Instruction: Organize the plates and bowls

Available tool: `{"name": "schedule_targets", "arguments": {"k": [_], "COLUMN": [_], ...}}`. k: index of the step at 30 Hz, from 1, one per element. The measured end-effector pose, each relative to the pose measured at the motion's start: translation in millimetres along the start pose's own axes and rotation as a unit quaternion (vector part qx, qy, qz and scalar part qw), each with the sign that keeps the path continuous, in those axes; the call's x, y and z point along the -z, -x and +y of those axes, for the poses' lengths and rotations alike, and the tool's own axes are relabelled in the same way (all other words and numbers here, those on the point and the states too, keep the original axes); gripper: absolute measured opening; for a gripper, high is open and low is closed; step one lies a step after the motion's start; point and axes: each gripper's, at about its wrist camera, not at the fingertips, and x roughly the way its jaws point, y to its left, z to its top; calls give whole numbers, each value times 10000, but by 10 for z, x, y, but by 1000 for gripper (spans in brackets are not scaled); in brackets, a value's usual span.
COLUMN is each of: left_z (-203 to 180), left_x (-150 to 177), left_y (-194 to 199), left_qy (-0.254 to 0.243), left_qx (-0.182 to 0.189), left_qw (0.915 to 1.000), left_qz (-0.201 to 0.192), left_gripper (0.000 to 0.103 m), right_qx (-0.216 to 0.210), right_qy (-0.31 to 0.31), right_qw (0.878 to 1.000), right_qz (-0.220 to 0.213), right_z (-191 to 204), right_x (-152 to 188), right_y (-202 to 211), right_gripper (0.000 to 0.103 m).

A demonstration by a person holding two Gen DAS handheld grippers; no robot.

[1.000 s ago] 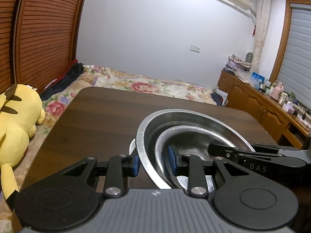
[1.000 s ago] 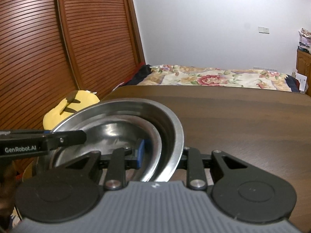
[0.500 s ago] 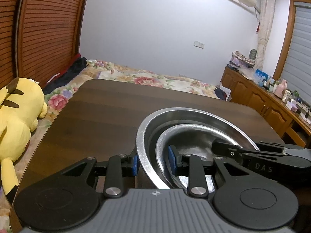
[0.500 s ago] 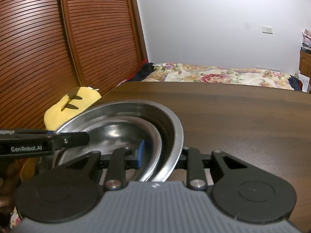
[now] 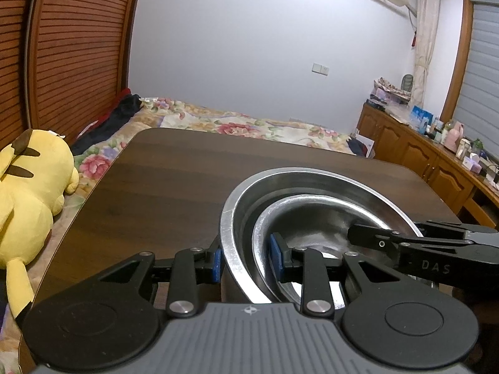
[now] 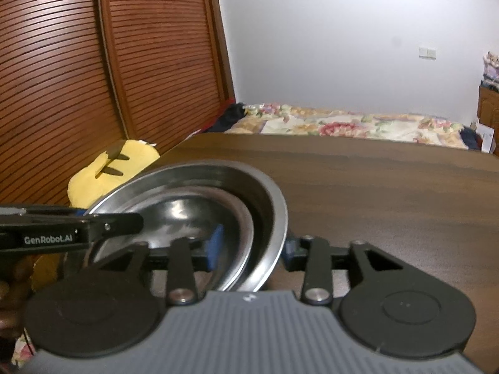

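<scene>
Over the wooden table, left tongs and right tongs each clamp opposite rims of the nested steel bowls.

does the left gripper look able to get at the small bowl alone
Probably not as it stands: the left gripper straddles both rims, one pad outside the big bowl, one inside the small bowl. The right gripper clamps the opposite side likewise.

Table bare beyond nested bowls; plush off-edge.
</scene>
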Motion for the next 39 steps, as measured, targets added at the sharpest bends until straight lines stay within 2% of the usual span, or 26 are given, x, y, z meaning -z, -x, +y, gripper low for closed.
{"name": "schedule_targets", "arguments": {"k": [1,4,9,13,15,17,20,22,29,39], "left_z": [-3,0,-12,-40,-75,-106,-162,-193,-307,-378], "left_x": [-2,-8,-35,-70,-70,-65,-61,-52,-37,-31], "left_y": [6,10,77,166,222,282,364,418,541,722], "left_qy": [-10,-52,-159,-288,-351,-397,-468,-517,-565,-528], "left_qx": [-12,-67,-191,-310,-352,-338,-265,-248,-197,-504], "left_qw": [10000,10000,9996,9988,9983,9979,9976,9971,9971,9954], "left_qz": [-12,-41,-138,-252,-317,-375,-431,-501,-474,-622], "left_gripper": [31,35,58,71,82,89,102,103,103,103], "right_qx": [76,133,167,224,293,338,427,474,775,1006], "right_qy": [59,116,97,98,122,136,137,98,74,-34], "right_qw": [9999,9997,9993,9986,9980,9975,9967,9962,9942,9908], "right_qz": [-78,-188,-304,-459,-537,-609,-682,-717,-746,-905], "right_z": [17,11,-17,-25,-16,-20,-20,-9,67,84], "right_x": [-7,-37,-65,-87,-86,-77,-63,-57,-31,44], "right_y": [24,71,172,279,339,403,489,537,687,956], "right_gripper": [55,55,57,72,79,88,96,103,103,103]}}
